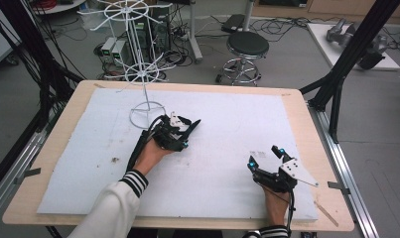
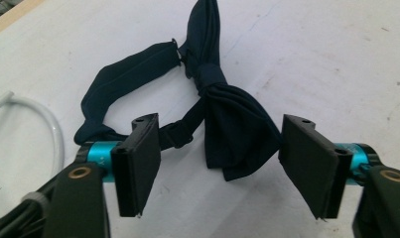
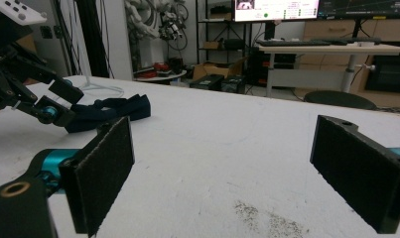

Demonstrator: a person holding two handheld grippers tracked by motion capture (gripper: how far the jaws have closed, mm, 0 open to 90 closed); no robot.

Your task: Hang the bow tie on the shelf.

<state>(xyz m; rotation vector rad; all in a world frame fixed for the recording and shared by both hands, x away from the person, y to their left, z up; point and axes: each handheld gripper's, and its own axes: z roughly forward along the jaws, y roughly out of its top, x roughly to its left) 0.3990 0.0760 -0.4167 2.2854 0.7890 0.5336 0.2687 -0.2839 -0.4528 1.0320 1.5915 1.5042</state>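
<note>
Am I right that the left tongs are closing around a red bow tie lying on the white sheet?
Not quite: the bow tie is dark navy, not red, as the left gripper view shows. The left tongs do straddle one wing of it on the white sheet.

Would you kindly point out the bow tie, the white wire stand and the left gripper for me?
bow tie (image 2: 237, 131): left gripper view, on the near wing of the bow.
white wire stand (image 1: 147, 110): high view, on its ring base.
left gripper (image 1: 193, 126): high view, between its fingertips.
</note>
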